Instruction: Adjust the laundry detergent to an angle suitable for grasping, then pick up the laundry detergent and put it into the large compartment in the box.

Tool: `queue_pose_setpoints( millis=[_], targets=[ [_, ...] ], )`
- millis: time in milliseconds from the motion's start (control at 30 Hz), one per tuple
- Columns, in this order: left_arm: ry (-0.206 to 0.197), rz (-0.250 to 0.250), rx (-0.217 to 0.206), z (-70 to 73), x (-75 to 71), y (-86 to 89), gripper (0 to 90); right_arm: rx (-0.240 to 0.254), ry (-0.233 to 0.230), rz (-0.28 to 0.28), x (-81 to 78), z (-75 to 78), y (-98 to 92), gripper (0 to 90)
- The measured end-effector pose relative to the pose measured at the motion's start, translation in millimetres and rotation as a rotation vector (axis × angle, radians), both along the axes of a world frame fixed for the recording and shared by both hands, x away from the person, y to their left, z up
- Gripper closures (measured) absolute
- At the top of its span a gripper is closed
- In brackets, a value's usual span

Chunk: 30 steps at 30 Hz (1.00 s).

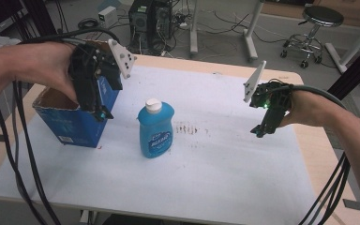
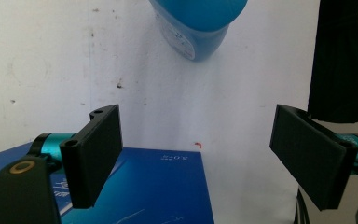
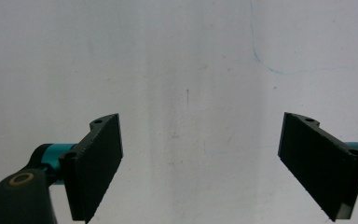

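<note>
Left hand-held gripper [image 1: 98, 112] hangs pointing down over the near corner of the blue box [image 1: 70, 123], jaws apart, nothing between them. Right hand-held gripper [image 1: 261, 132] tilts down over the bare bench [image 1: 243, 178], jaws apart. Blue bottle [image 1: 155, 129] stands upright between them, beside the box.

even, soft daylight-like light fills the high view; the white tabletop [image 1: 225, 154] reads bright without glare. a faint, short shadow lies just beside the blue bottle [image 1: 155, 129] at its base. both gripper views are washed out and pale, with slightly soft detail; the bottle's near edge blurs there.
</note>
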State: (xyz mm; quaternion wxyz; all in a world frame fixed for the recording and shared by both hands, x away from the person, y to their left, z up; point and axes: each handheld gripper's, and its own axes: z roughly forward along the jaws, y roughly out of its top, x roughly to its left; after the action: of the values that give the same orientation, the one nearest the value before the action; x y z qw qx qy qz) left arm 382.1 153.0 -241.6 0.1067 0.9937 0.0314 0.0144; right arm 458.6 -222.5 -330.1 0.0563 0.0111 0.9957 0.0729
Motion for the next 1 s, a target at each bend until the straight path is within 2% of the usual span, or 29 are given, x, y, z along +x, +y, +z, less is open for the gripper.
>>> queue_pose_setpoints(
  millis=[533, 733, 1000],
  targets=[
    [-0.010, -0.006, -0.001, 0.4, -0.8, 0.4, 16.9, -0.008, 0.001, -0.004, -0.2, -2.0, 1.2, 12.9],
    [-0.012, -0.005, -0.014, 0.6, -1.8, 1.8, 16.9, -0.011, 0.000, 0.002, 1.7, -3.4, 3.0, 12.9],
    [0.009, 0.004, -0.028, -3.8, -3.9, 2.3, 16.9, -0.009, 0.000, 0.006, 2.9, -4.2, 4.5, 12.9]
  ],
)
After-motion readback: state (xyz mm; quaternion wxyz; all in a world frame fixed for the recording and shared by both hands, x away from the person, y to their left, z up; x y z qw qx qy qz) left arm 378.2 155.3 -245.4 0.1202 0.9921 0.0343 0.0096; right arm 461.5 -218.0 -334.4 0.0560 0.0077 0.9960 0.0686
